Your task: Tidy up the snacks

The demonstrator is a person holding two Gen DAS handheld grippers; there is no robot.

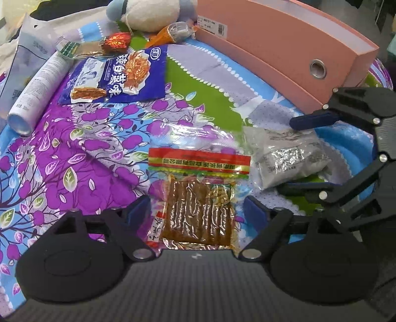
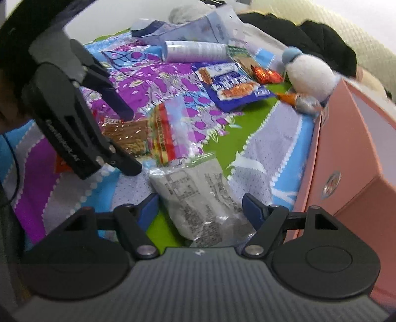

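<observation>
A clear pack of brown spicy strips [image 1: 198, 213] with a red label lies on the flowered cloth [image 1: 74, 153], between the open fingers of my left gripper [image 1: 196, 210]; the pads stand off its sides. A grey printed packet [image 1: 284, 156] lies to its right. My right gripper [image 2: 200, 208] straddles that grey packet [image 2: 198, 203], open, with cloth showing beside each pad. From the right wrist view, the left gripper [image 2: 132, 143] hovers over the brown pack [image 2: 128, 138]. The right gripper [image 1: 287, 156] enters the left wrist view from the right.
A pink box [image 1: 272, 49] runs along the right side, close to the right gripper. Farther back lie a blue snack bag [image 1: 116, 74], a red foil sweet [image 1: 117, 42], an orange wrapped snack [image 1: 168, 32], a white tube [image 1: 39, 94] and a plush toy [image 1: 148, 14].
</observation>
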